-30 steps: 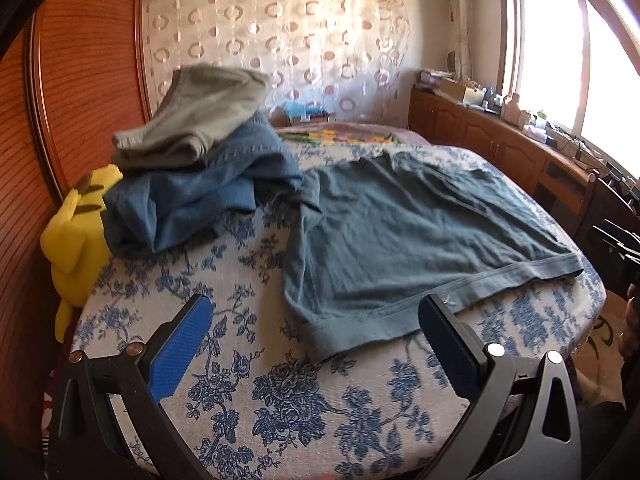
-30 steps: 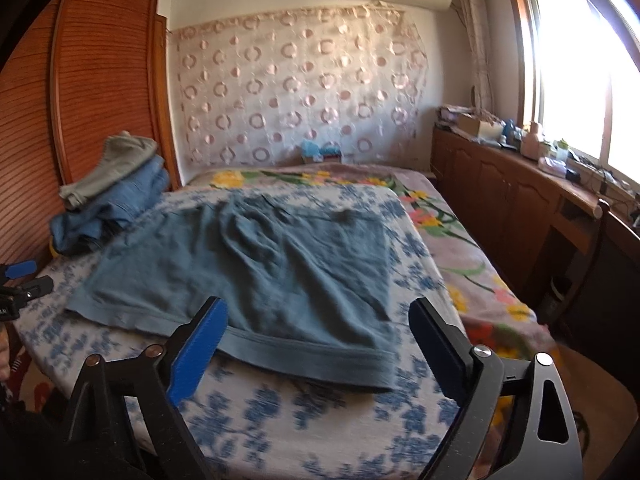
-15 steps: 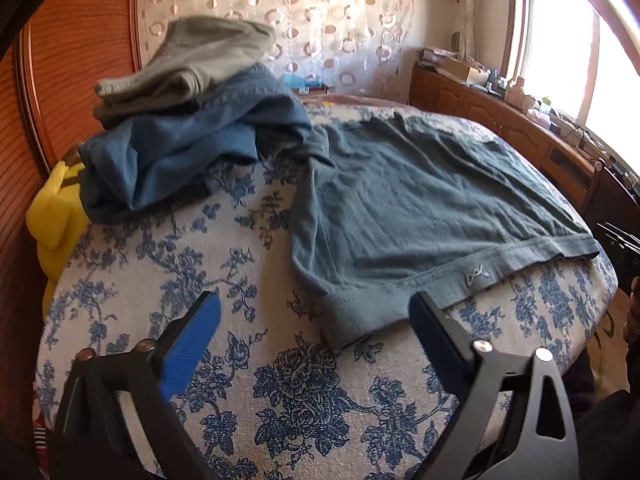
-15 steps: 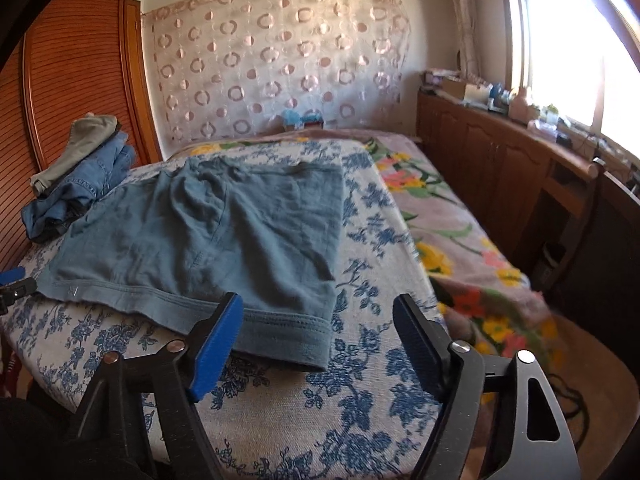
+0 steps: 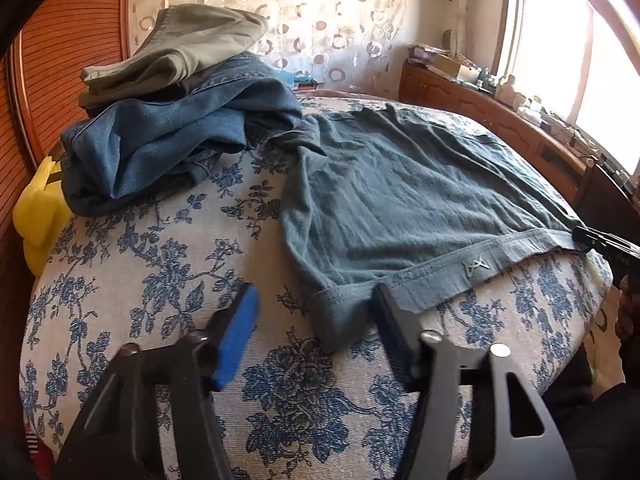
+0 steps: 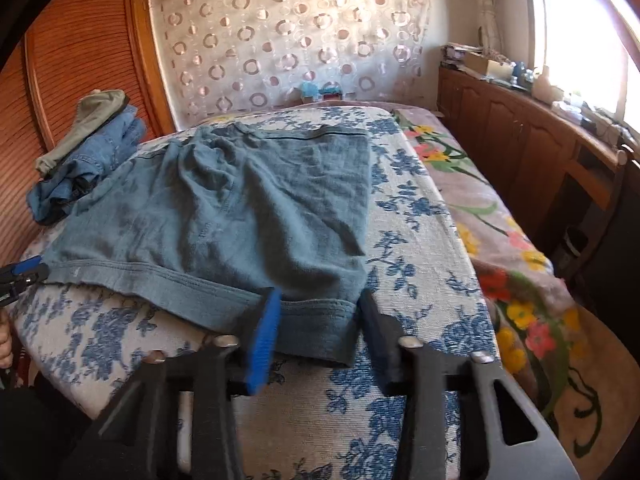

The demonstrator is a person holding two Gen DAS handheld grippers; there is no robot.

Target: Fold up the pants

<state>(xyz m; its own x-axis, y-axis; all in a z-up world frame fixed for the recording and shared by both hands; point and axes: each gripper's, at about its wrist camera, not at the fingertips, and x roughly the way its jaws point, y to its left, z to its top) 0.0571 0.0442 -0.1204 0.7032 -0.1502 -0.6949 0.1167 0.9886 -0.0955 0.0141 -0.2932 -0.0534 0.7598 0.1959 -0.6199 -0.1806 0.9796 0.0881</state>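
Teal-grey pants (image 5: 400, 200) lie spread flat on the floral bed cover (image 5: 168, 264), waistband toward me. My left gripper (image 5: 316, 314) straddles the waistband's left corner. Its jaws are closing, the cloth lies between them, and a gap still shows beside the blue pad (image 5: 236, 336). In the right wrist view the pants (image 6: 240, 208) reach my right gripper (image 6: 318, 318), which brackets the waistband's right corner. Its jaws are closing too, and the cloth still lies flat between them. Each gripper shows at the other view's edge: the right gripper (image 5: 600, 240) and the left gripper (image 6: 20, 274).
A heap of blue jeans (image 5: 160, 152) topped by olive-grey trousers (image 5: 180, 52) sits at the bed's far left, beside a yellow plush (image 5: 36, 216) and a wooden wardrobe (image 6: 80, 60). A flowered blanket (image 6: 500, 240) and wooden cabinets (image 6: 520, 140) lie to the right.
Both grippers' jaws have narrowed from wide apart to close around the waistband corners. The left gripper came down nearer the bed, and the right one tipped a little.
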